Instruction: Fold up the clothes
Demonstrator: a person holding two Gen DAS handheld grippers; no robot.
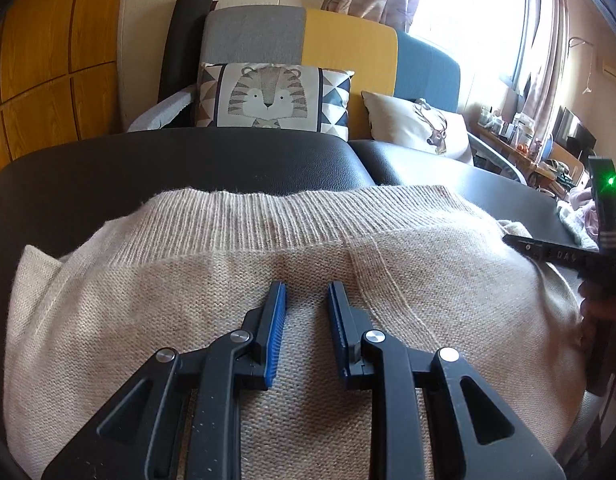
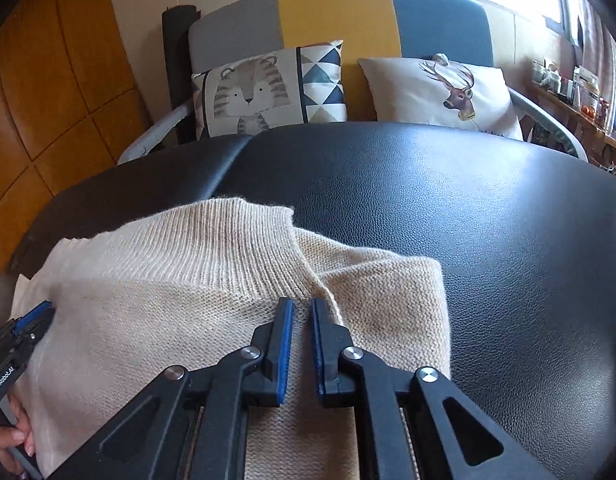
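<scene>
A beige knit sweater [image 1: 227, 320] lies folded on a black leather surface [image 1: 187, 164], its ribbed hem band on the far side. It also shows in the right wrist view [image 2: 167, 312]. My left gripper [image 1: 306, 288] is open and empty, its blue-padded fingers just above the sweater's middle. My right gripper [image 2: 302, 304] is slightly open and empty, over the sweater's right part near a seam. The right gripper shows at the far right of the left wrist view [image 1: 548, 254]. The left gripper shows at the left edge of the right wrist view [image 2: 31, 320].
Behind the black surface [image 2: 468, 220] stands a grey, yellow and blue sofa [image 2: 348, 12] with a tiger cushion [image 1: 271, 96] and a deer cushion [image 2: 448, 88]. Wooden panels [image 1: 39, 60] are at the left. A cluttered shelf [image 1: 524, 140] and more cloth [image 1: 576, 216] are at the right.
</scene>
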